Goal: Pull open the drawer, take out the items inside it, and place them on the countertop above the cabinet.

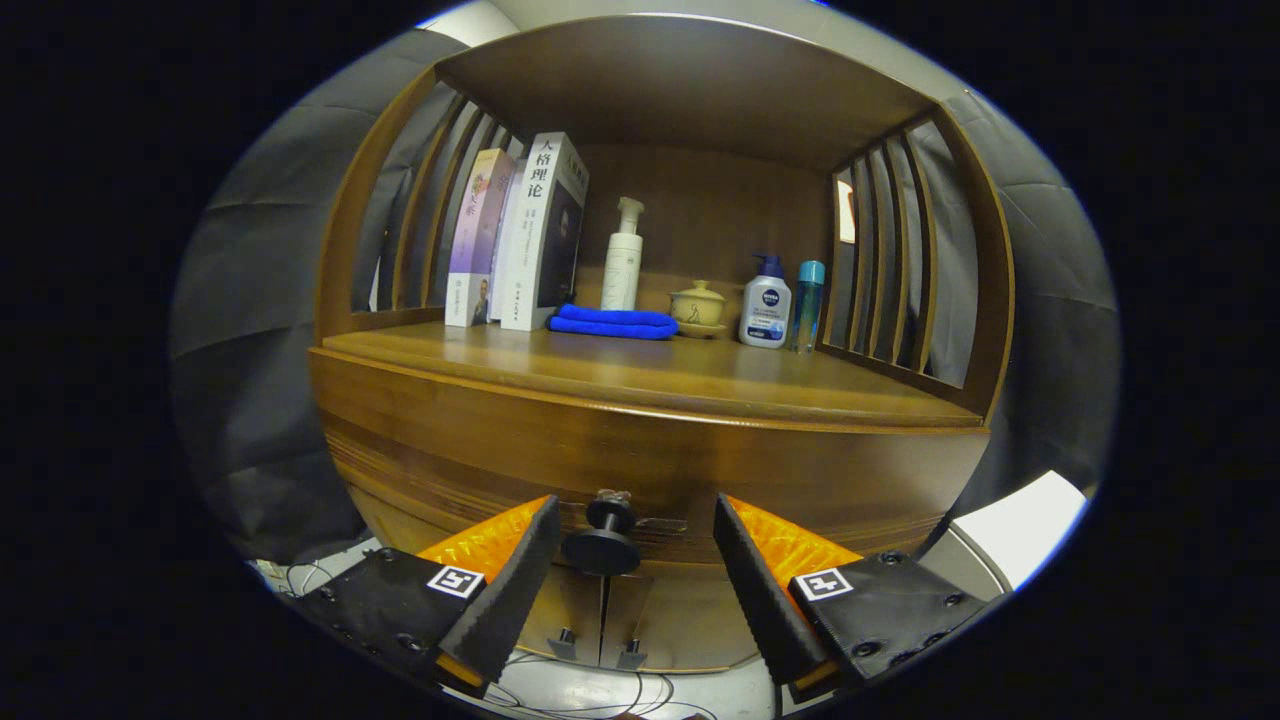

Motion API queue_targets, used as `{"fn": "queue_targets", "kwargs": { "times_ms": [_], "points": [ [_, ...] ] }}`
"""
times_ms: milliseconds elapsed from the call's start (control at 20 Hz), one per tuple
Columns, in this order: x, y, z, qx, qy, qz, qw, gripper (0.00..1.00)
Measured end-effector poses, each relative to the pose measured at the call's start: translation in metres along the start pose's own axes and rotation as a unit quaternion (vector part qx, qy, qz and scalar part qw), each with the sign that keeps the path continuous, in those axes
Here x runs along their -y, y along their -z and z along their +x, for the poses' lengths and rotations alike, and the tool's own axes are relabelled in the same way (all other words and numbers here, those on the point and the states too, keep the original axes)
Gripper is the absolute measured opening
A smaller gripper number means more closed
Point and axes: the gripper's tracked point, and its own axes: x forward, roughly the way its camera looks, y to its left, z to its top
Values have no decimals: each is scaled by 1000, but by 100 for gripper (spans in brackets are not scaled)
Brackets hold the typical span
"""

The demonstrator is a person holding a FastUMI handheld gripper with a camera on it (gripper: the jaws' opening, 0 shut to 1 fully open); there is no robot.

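Two books (515, 235) on countertop (640, 375) — hand-held gripper (637, 515) agape (flanking drawer knob (603, 540)), untouched.

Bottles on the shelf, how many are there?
3: a tall white pump bottle behind the blue cloth, a white-and-blue pump bottle right of the lidded cup, and a teal bottle beside it.

- Dim, warm light; the countertop (700, 375) shows soft glare.
- Alcove's upper back lies in shadow.
- Fisheye bends edges; focus is sharp centrally.
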Motion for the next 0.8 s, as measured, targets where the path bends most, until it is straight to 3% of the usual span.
{"fn": "queue_targets", "kwargs": {
  "times_ms": [750, 800],
  "points": [
    [-22, 9, 11, 1, -22, -15, 1000, 30],
    [-23, 9, 12, -3, -25, -12, 1000, 30]
  ]
}}
